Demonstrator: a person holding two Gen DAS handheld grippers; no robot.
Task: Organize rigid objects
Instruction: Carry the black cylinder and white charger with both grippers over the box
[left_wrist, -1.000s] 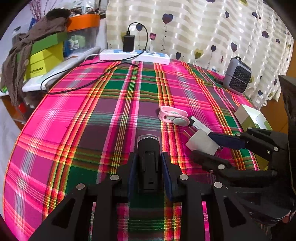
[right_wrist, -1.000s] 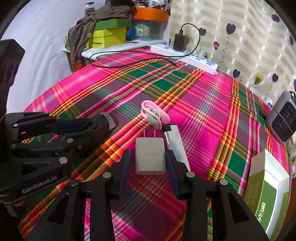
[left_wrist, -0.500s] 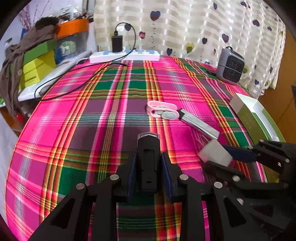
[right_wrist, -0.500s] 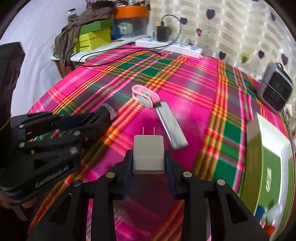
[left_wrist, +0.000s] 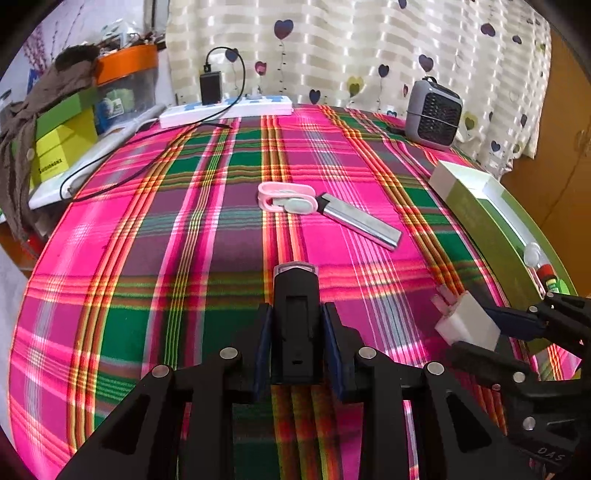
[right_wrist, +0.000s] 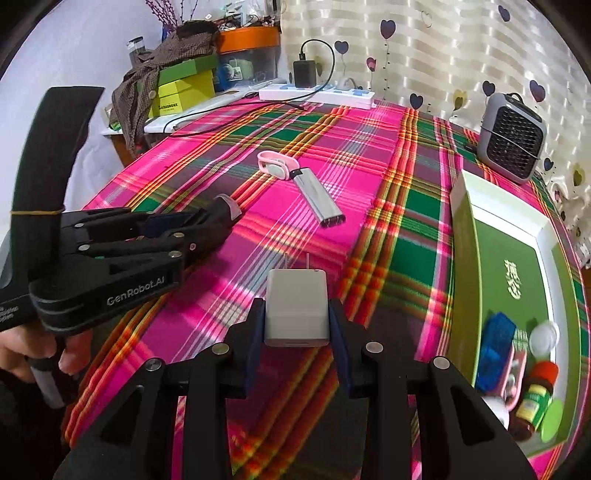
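My left gripper (left_wrist: 295, 332) is shut on a black block-shaped device with a clear front end (left_wrist: 295, 317), held above the plaid cloth. My right gripper (right_wrist: 296, 321) is shut on a white plug adapter (right_wrist: 297, 306), prongs pointing forward, lifted off the cloth. In the left wrist view that adapter (left_wrist: 467, 325) shows at the lower right between the right gripper's fingers (left_wrist: 517, 325). A pink clip-like item (left_wrist: 286, 197) and a silver bar (left_wrist: 360, 221) lie touching mid-table. In the right wrist view the left gripper (right_wrist: 221, 218) sits at the left with the black device.
A green and white box (right_wrist: 517, 240) at the right edge holds several small items, among them a blue piece (right_wrist: 495, 350) and a red-capped bottle (right_wrist: 535, 398). A grey fan heater (right_wrist: 511, 136), a white power strip (left_wrist: 225, 109) with a black charger, and stacked boxes (left_wrist: 62, 140) line the back.
The right gripper closed on the white adapter, lifted it off the cloth and carried it right, toward the green box. The left gripper drifted a little with the black device still held.
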